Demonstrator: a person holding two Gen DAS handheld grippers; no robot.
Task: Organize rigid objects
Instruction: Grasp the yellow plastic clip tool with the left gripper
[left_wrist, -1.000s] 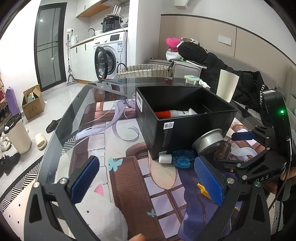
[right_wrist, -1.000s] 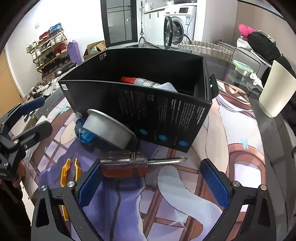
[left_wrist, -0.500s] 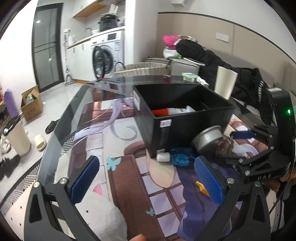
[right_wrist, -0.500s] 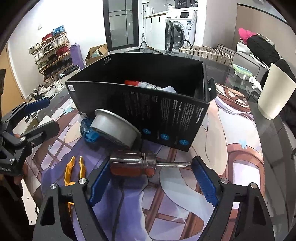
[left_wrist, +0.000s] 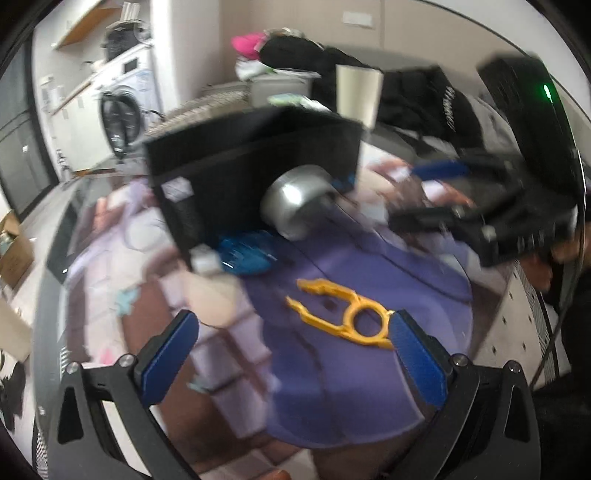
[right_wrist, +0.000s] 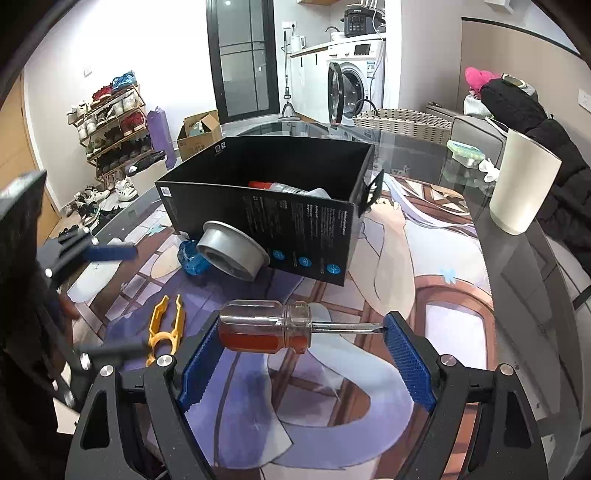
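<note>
Only a red-capped tube (right_wrist: 280, 187) is lying inside the black box (right_wrist: 295, 236) — beside it, the right gripper (right_wrist: 303, 343) is clamping the screwdriver (right_wrist: 273, 326) end to end; the left gripper (left_wrist: 291, 350) is gaping wide near the yellow clip (left_wrist: 343, 314).

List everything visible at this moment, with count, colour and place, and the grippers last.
box: 1, black, open top, centre of table mat
tube: 1, red cap, lying inside the box
metal tin: 1, silver, tipped against the box's near wall
small bottle: 1, blue, white cap, on the mat beside the tin
plastic tool: 1, yellow, forked, flat on the mat
screwdriver: 1, red and clear handle, held lengthwise between the right pads
cup: 1, cream, far right on the table
table mat: 1, printed illustration, covers the glass table
left gripper: black, blue pads, open, near the yellow tool
right gripper: black, blue pads, closed end to end on the screwdriver
</note>
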